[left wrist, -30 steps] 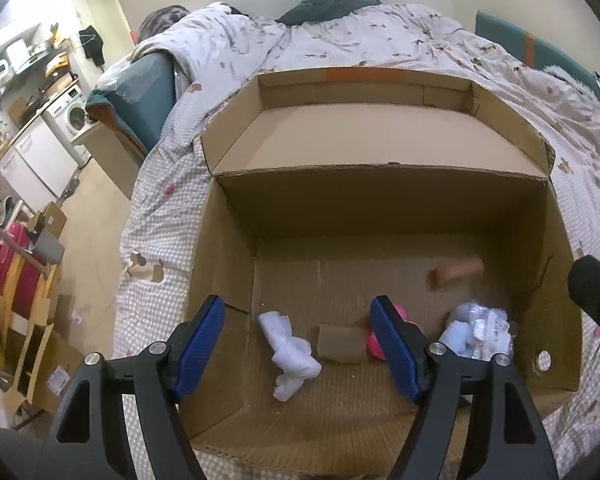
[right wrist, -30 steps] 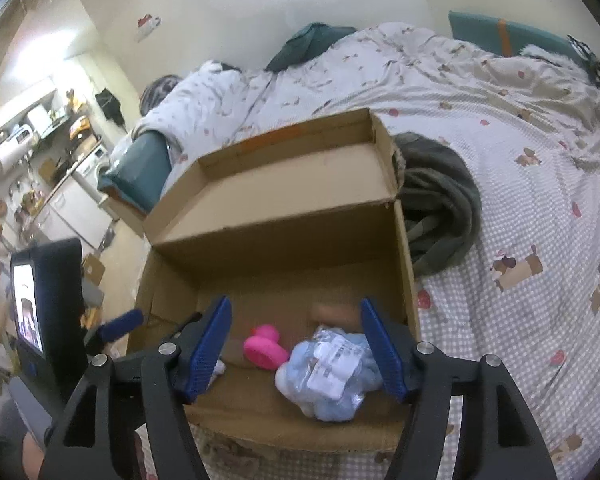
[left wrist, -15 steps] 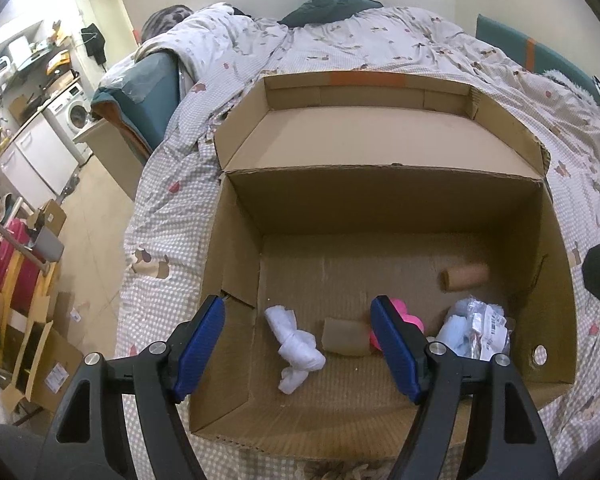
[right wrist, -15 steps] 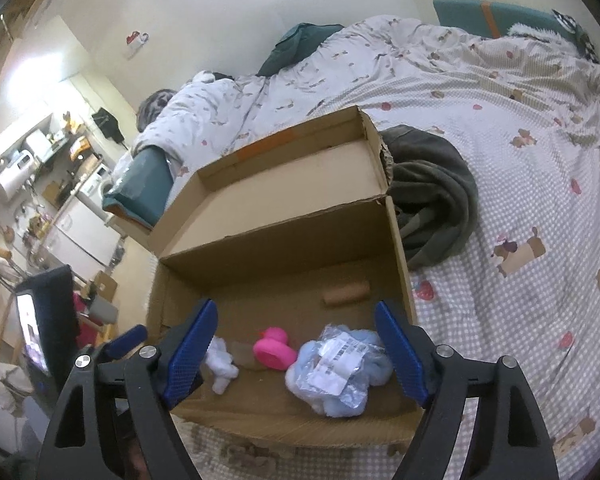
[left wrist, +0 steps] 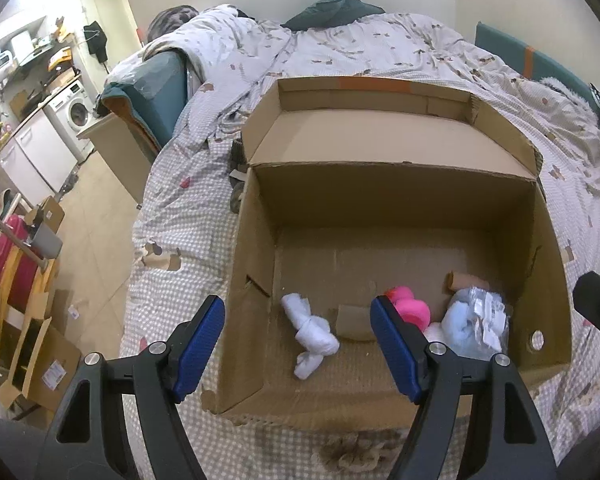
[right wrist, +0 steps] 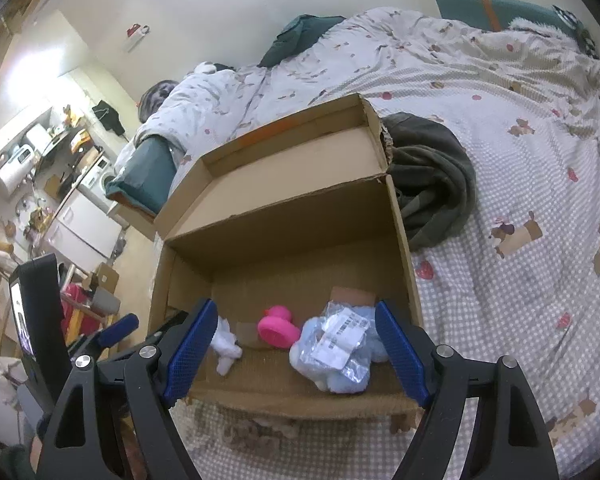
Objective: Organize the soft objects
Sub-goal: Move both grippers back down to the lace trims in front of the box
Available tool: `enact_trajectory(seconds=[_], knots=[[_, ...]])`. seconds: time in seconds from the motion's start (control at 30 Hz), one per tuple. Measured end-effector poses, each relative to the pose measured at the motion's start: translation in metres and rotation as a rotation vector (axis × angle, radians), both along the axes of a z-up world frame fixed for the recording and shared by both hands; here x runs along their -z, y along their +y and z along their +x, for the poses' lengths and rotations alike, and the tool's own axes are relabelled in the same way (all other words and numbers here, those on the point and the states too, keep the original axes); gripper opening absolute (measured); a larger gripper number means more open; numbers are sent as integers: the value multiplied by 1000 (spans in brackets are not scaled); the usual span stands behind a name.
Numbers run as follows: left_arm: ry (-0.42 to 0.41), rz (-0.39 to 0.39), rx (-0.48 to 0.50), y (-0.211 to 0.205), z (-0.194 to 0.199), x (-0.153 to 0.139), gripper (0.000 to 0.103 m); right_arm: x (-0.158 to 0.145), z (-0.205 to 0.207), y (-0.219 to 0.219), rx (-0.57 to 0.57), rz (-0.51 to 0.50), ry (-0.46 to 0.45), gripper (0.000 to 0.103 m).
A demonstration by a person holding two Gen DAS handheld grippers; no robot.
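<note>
Left tool (left wrist: 298, 346) open, empty; right tool (right wrist: 296, 354) just widened, empty

White knotted sock (left wrist: 310, 330), pink toy (left wrist: 409, 308), bagged blue plush (left wrist: 474, 322) — all lying in the cardboard box (left wrist: 256, 264)

I look across a bed (left wrist: 220, 208) under a checked cover printed with small dogs. Beyond it stands a cream wall (right wrist: 260, 8). At left, a washing machine (left wrist: 76, 114) sits on the tiled floor (left wrist: 96, 232).
</note>
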State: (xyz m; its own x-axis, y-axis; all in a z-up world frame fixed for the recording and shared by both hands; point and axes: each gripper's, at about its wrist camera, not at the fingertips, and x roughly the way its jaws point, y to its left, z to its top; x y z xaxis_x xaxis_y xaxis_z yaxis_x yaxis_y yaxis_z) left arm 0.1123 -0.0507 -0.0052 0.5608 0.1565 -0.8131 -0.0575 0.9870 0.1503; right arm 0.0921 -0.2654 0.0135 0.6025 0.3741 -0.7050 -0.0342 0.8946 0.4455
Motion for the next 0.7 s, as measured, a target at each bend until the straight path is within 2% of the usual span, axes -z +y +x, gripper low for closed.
enact_trajectory(seconds=[0.07, 0.27, 0.4, 0.7], knots=[[-5, 21, 5, 4, -5, 2, 73, 0, -7, 3, -12, -14, 4, 86], [-1, 11, 18, 20, -22, 5, 73, -4, -27, 11, -52, -52, -9, 86], [-7, 42, 37, 26, -33, 8, 73, 0, -34, 15, -57, -56, 8, 86], [10, -5, 22, 41, -58, 11, 73, 12, -45, 16, -43, -61, 59, 86]])
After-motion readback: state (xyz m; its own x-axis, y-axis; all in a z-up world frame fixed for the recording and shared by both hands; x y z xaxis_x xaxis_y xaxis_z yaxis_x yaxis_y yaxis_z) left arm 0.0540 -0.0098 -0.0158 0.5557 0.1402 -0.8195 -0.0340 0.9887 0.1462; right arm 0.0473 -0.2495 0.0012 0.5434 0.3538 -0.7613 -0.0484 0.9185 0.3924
